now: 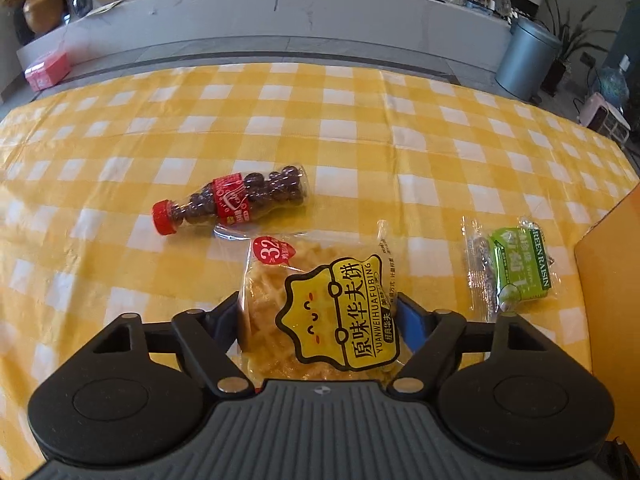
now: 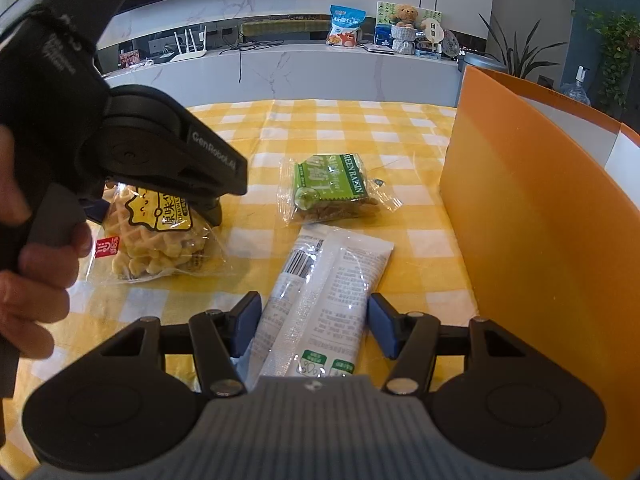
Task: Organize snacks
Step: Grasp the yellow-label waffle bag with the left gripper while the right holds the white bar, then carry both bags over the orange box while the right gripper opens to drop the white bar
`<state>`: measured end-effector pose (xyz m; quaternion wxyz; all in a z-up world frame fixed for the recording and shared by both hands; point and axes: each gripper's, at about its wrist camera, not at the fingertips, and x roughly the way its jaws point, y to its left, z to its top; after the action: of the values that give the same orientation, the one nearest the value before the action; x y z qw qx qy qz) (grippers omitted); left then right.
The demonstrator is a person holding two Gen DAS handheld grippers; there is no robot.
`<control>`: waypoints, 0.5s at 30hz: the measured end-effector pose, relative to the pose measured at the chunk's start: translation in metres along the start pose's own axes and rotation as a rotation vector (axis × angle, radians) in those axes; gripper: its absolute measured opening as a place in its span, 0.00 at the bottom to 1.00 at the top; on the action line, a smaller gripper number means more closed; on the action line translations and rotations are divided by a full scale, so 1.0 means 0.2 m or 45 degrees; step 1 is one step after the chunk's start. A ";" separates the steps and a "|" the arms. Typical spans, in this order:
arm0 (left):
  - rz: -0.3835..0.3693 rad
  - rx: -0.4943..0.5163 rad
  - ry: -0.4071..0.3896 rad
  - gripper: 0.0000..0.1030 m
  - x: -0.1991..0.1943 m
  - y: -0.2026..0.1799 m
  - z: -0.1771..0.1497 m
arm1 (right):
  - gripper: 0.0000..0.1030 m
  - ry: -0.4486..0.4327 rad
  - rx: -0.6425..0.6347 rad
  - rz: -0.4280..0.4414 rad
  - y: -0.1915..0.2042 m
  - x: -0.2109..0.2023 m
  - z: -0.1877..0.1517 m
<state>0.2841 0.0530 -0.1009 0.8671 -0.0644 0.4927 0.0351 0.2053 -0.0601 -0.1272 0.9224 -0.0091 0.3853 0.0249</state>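
Now my left gripper point(image 1: 318, 312) has its jaws around the waffle pack point(image 1: 320, 308) on the counter point(image 1: 280, 128); the pads look pressed to its sides, though the wrapper hides the contact. My right gripper point(image 2: 306, 326) straddles the white packet point(image 2: 320, 292), jaws apart and not touching it. Nearby lie the raisin packet point(image 2: 332, 192) and candy bottle point(image 1: 232, 200), with the orange box point(image 2: 540, 240) alongside.

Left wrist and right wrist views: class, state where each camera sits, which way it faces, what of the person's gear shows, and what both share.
Left wrist: on the left gripper, facing down at the waffle pack.
Right wrist: on the right gripper, facing the white packet; hand shows.
Shared: waffle pack, raisin pack, orange box.
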 end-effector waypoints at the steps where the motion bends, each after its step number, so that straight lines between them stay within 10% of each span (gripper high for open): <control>1: 0.001 -0.007 -0.010 0.84 -0.01 0.01 -0.01 | 0.56 -0.002 0.002 0.000 0.00 0.00 0.00; 15: -0.285 -0.124 -0.259 0.83 -0.32 0.11 -0.10 | 0.51 -0.022 0.021 -0.008 0.01 -0.02 0.00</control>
<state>0.2323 0.0715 -0.0569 0.9068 -0.1571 0.3899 -0.0317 0.2021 -0.0574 -0.1249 0.9259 -0.0024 0.3773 0.0190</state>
